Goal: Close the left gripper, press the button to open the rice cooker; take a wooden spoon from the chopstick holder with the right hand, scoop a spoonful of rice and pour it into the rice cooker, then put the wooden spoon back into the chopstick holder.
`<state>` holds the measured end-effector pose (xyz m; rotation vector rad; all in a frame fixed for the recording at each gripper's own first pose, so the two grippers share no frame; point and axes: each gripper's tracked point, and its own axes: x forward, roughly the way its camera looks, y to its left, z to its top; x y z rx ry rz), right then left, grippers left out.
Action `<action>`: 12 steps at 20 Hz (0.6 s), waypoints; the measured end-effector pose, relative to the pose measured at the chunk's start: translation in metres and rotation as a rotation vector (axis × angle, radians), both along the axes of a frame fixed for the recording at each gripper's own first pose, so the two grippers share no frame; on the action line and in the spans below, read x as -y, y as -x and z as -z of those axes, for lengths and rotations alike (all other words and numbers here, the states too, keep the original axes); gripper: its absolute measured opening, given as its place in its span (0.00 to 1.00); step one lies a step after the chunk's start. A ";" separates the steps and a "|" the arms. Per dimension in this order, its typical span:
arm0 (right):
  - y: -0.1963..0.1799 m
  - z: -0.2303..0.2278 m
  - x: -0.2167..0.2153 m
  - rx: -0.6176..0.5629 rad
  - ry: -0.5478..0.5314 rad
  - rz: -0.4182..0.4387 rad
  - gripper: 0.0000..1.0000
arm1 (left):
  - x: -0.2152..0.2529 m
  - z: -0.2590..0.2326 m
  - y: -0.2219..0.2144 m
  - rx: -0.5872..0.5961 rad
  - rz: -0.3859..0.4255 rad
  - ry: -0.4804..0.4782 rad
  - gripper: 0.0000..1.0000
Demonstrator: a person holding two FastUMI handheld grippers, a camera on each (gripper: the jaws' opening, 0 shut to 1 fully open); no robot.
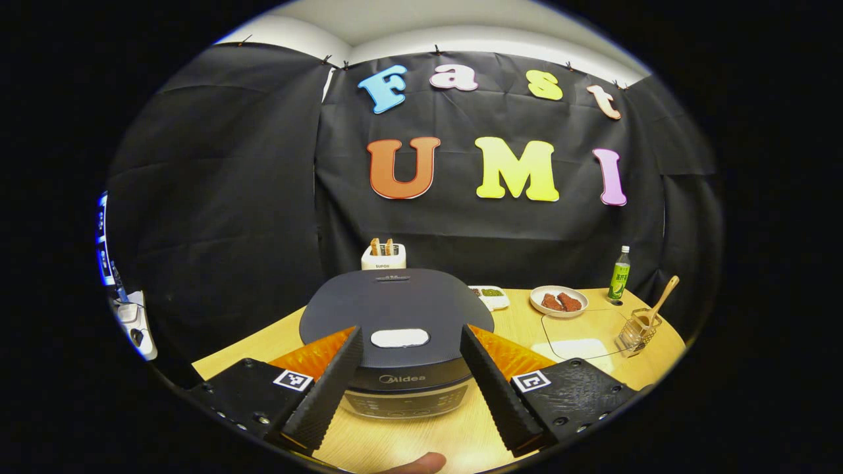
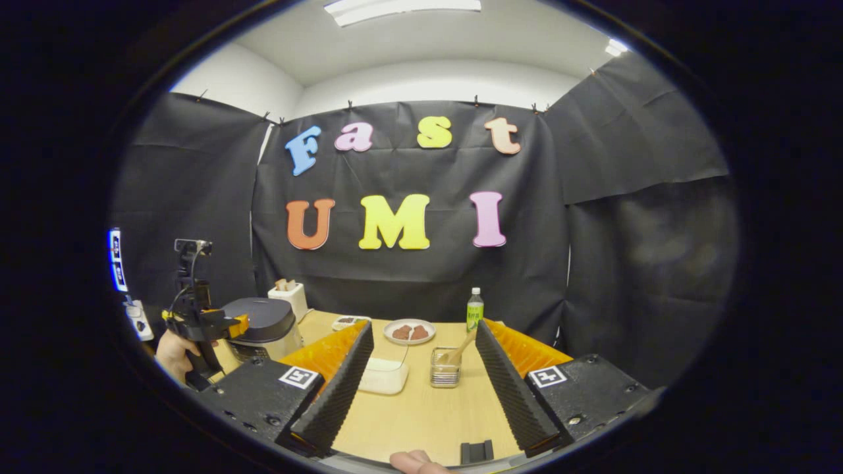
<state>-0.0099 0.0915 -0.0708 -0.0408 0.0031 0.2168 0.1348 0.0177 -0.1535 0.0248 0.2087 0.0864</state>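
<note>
The dark grey, round-cornered rice cooker (image 1: 395, 322) sits on the pale wooden table (image 1: 421, 441), lid down, with its white oval release button (image 1: 400, 338) at the front edge of the lid. The left gripper (image 1: 403, 375) hovers just in front of the rice cooker, jaws spread wide to either side of the button; they need pressing together before a push. The button looks stiff and sprung, so a firm, square press should suit. To the right of the rice cooker stands the wire chopstick holder (image 2: 445, 370) with the light wooden spoon (image 2: 459, 351) leaning out; rigid and light, it is best pinched high on its handle. The right gripper (image 2: 421, 385) faces it, jaws open.
</note>
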 end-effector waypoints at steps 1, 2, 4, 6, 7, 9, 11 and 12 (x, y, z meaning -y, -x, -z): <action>-0.001 -0.001 0.000 0.000 -0.002 0.003 1.00 | 0.005 -0.007 0.008 0.003 0.005 0.005 0.95; -0.002 -0.002 0.002 -0.002 -0.001 0.006 1.00 | 0.011 -0.012 0.015 0.003 0.019 0.003 0.95; -0.001 0.000 0.003 -0.003 0.003 0.009 1.00 | 0.018 -0.024 0.030 0.017 0.018 -0.009 0.95; -0.001 -0.003 0.005 -0.003 -0.009 0.011 1.00 | 0.030 -0.039 0.045 0.039 0.039 -0.003 0.95; -0.001 -0.002 0.008 -0.003 -0.015 0.013 1.00 | 0.038 -0.050 0.051 0.062 0.059 0.005 0.95; 0.000 -0.005 0.015 0.004 -0.037 0.020 1.00 | 0.051 -0.065 0.063 0.090 0.099 0.024 0.94; 0.001 -0.008 0.025 0.007 -0.064 0.032 1.00 | 0.056 -0.071 0.076 0.089 0.110 0.018 0.95; 0.002 -0.009 0.031 0.009 -0.076 0.042 1.00 | 0.058 -0.075 0.082 0.100 0.113 0.010 0.95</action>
